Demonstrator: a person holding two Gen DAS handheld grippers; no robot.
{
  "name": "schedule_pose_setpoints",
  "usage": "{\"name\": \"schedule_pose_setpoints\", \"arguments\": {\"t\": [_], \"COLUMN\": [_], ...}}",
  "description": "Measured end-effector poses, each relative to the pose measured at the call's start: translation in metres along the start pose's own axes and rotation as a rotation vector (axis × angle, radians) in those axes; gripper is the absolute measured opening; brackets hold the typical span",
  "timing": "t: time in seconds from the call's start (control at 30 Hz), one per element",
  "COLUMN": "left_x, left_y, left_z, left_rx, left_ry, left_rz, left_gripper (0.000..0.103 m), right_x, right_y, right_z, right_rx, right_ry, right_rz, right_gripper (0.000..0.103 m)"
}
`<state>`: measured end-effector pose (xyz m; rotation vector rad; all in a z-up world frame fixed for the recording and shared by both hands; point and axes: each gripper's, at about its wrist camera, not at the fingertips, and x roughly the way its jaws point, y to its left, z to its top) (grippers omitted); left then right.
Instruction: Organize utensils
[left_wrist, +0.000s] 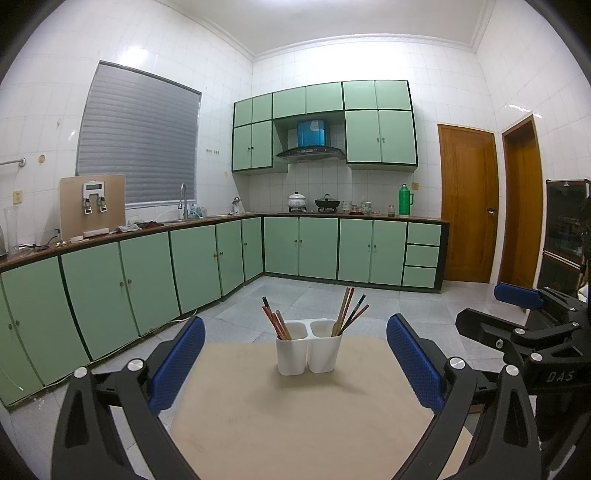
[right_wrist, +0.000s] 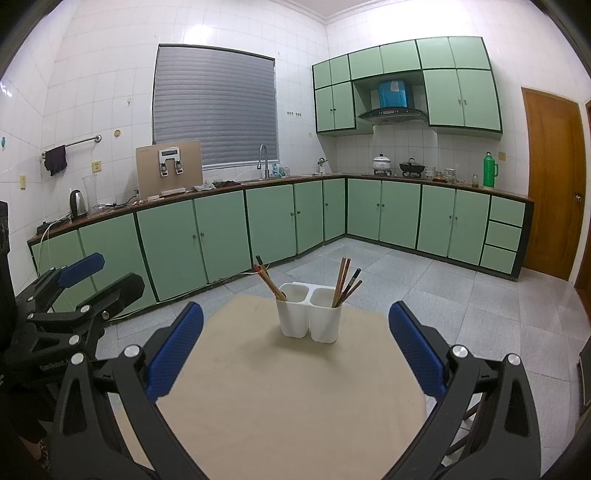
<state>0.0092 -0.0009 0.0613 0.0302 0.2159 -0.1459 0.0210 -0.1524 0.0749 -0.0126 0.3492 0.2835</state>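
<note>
I have both grippers hanging short of the holder (left_wrist: 308, 347), a white two-cup plastic tub that stands at the centre of each frame, toward the far edge of the beige table (left_wrist: 295, 424). The left gripper (left_wrist: 295, 363) has its jaws spread wide with nothing between them, and the right gripper (right_wrist: 295, 354) is the same. Chopsticks lean in both cups: a reddish bunch (left_wrist: 275, 319) in the left cup, a mixed bunch (left_wrist: 349, 312) in the right. I judge them light, stiff and thin, smooth enough to slip or twist in the pads, so I would pinch one high on its shaft, above the rim, and pull along its lean. The tub looks light and may tip.
</note>
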Motion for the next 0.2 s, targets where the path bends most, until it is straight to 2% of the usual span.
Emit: {"name": "schedule_pose_setpoints", "arguments": {"t": [0.2], "left_x": [0.0003], "left_y": [-0.0011], "left_z": [-0.0012], "left_rx": [0.0], "left_ry": [0.005], "left_rz": [0.004], "left_gripper": [0.097], "right_x": [0.0018], "right_y": [-0.0025], "right_z": [-0.003], "right_rx": [0.001], "right_ry": [0.005], "right_rz": [-0.001], "right_gripper": [0.098]}}
